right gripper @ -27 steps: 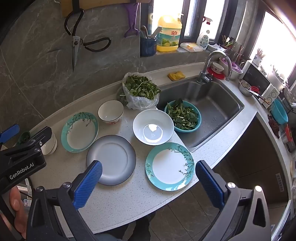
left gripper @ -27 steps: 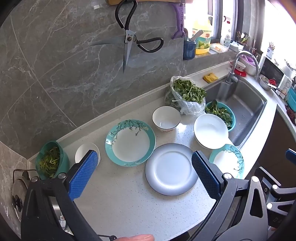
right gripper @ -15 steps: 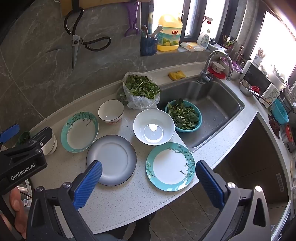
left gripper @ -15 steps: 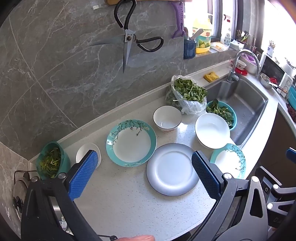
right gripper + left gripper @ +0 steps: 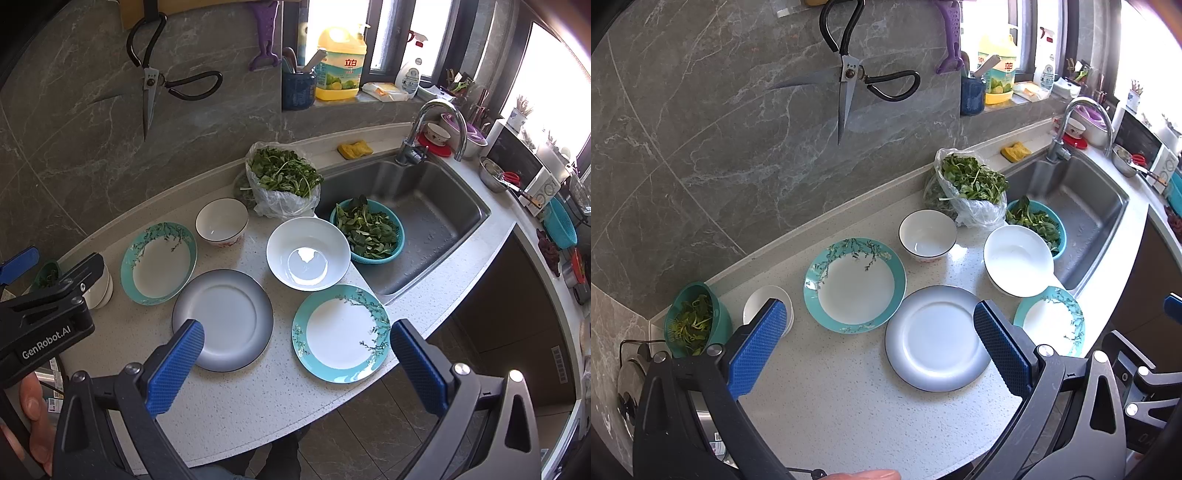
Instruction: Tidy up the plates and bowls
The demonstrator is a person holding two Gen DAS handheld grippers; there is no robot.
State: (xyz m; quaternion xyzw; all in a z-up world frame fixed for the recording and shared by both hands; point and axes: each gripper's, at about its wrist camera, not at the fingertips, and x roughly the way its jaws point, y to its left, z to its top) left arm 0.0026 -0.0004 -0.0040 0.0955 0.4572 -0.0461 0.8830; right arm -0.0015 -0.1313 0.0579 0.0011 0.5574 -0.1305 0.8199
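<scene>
Both the left gripper [image 5: 879, 350] and right gripper [image 5: 295, 363] hover spread and empty above 3 plates and 3 bowls lying singly on the counter [image 5: 258, 398]. A clean start probably means sliding 1 finger under the rim of the teal plate [image 5: 341, 332] at the counter's edge.

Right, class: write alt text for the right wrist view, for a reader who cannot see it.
An open right gripper with blue pads hovers above a pale countertop holding a grey plate, two teal-rimmed plates, a wide white bowl and a small bowl. Behind are bagged greens and a sink with a teal basket of leaves.
</scene>
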